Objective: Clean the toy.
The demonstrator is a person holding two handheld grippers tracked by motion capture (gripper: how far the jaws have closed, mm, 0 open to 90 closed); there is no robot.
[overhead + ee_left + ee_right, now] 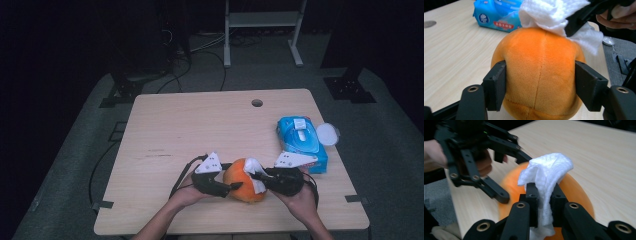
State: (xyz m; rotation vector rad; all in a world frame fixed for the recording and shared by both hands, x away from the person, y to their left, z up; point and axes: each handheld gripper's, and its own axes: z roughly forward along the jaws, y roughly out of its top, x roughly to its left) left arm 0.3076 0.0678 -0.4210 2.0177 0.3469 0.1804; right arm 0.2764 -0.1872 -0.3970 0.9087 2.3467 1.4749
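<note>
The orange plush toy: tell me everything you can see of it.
The orange plush toy is round and soft-looking, covered in short fuzzy fabric, with a stitched seam running down its middle and another across its lower part. It sits on the light wooden table, near the front edge, between the person's hands. The left gripper clamps its sides with both jaws. A crumpled white wipe, pinched in the right gripper, lies against its top.
</note>
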